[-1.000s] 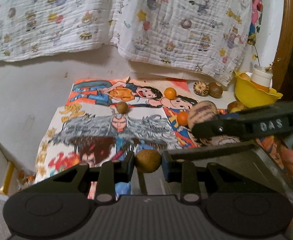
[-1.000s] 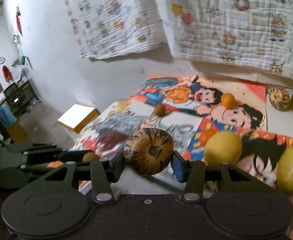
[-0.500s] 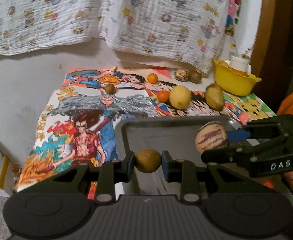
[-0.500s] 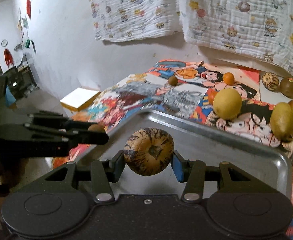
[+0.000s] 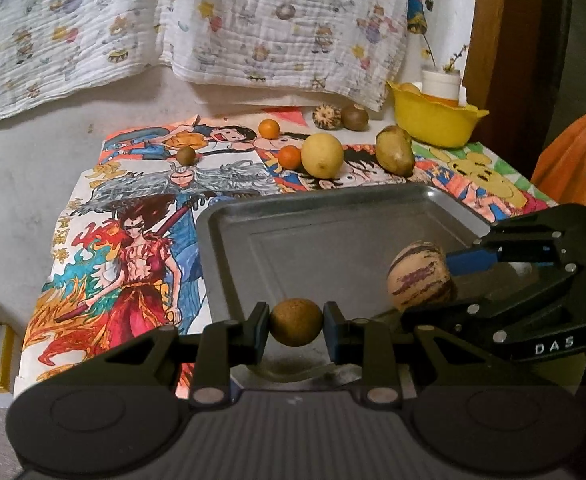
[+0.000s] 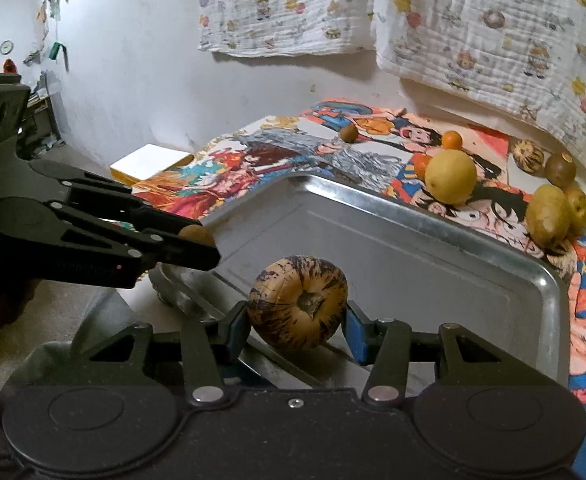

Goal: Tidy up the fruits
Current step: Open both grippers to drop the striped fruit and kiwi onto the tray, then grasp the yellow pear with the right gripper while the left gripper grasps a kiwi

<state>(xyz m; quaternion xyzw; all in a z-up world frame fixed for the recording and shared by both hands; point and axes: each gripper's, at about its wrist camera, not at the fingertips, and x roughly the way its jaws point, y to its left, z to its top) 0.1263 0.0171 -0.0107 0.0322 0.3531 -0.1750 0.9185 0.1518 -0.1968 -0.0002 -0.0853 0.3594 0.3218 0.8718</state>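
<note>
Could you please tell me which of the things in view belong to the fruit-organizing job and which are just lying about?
Part of the job:
- small brown fruit in the left gripper
- striped fruit in the right gripper
- metal tray
- lemon, two oranges, other loose fruit on the mat

Just lying about:
- yellow bowl
- cartoon mat
- hanging cloth

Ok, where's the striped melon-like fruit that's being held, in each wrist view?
Left wrist view: the striped fruit sits right of centre, clamped in the right tongs that reach in from the right edge, over the metal tray.
Right wrist view: the striped fruit is at lower centre, stem end facing the camera, between that tool's own pads.
Shared landmark: the large yellow lemon beyond the tray's far rim.
</note>
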